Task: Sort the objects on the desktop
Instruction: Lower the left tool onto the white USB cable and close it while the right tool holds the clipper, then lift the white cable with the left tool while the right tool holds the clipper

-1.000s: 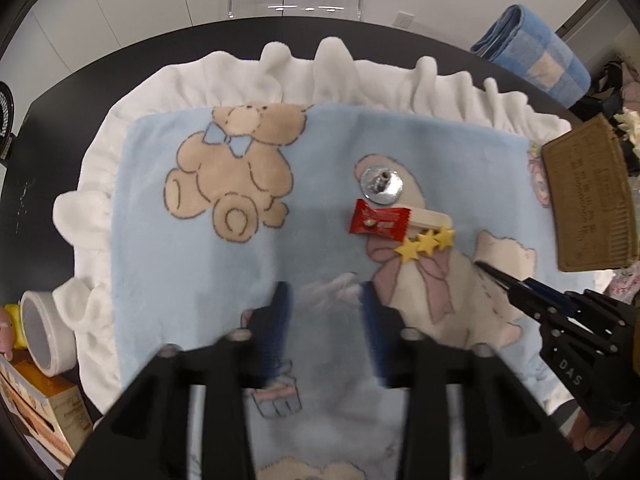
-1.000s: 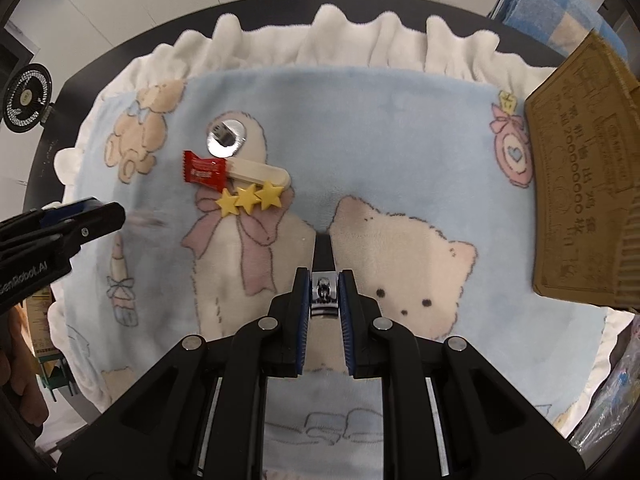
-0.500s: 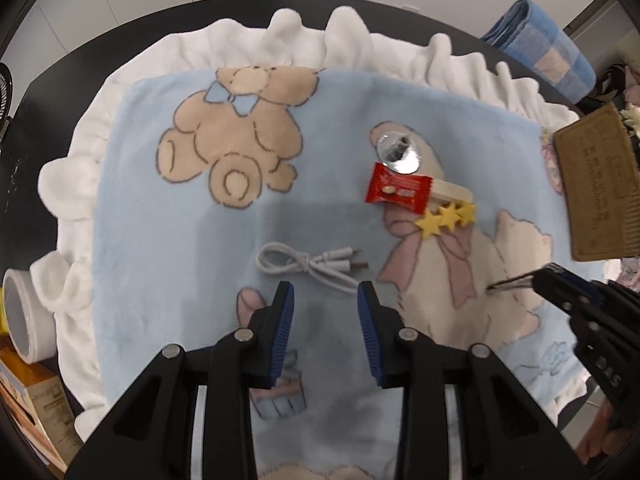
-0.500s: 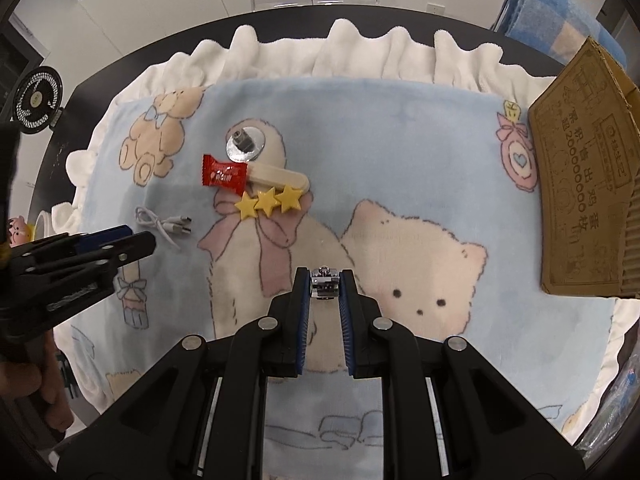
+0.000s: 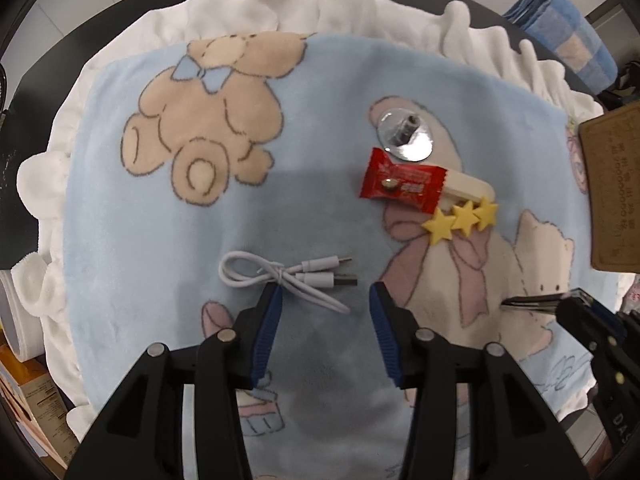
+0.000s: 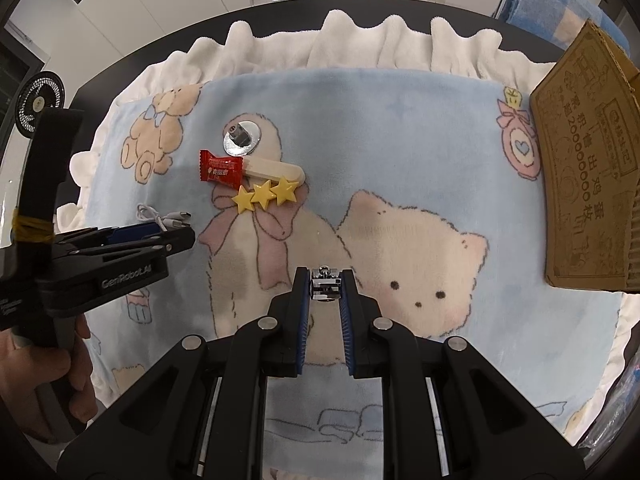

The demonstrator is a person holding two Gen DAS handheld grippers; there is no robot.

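— Lettering legible? Grippers?
— "GenRobot.AI" on left gripper [image 6: 176, 236], jaws apart over white cable [image 5: 288, 276] mid-blanket [image 5: 120, 240]. Right gripper [image 6: 326, 284] clamps nail clipper [image 6: 326, 282]. Red candy wrapper [image 5: 400, 186] print unreadable; cardboard box [image 6: 580, 168] at blanket's right edge, cut off.

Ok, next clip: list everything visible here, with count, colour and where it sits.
blanket: 1, light blue with white frill, covering the table
table: 1, black, under the blanket
cable: 1, white, on the blanket by the left hand-held gripper
candy: 1, red wrapper, mid-blanket
star clip: 1, yellow, beside the candy
cream stick: 1, partly under the candy
metal disc: 1, silver, behind the candy
cardboard box: 1, brown, right edge
towel: 1, blue check, far right
fan: 1, black, far left
nail clipper: 1, silver, in the right hand-held gripper
left hand-held gripper: open
right hand-held gripper: shut
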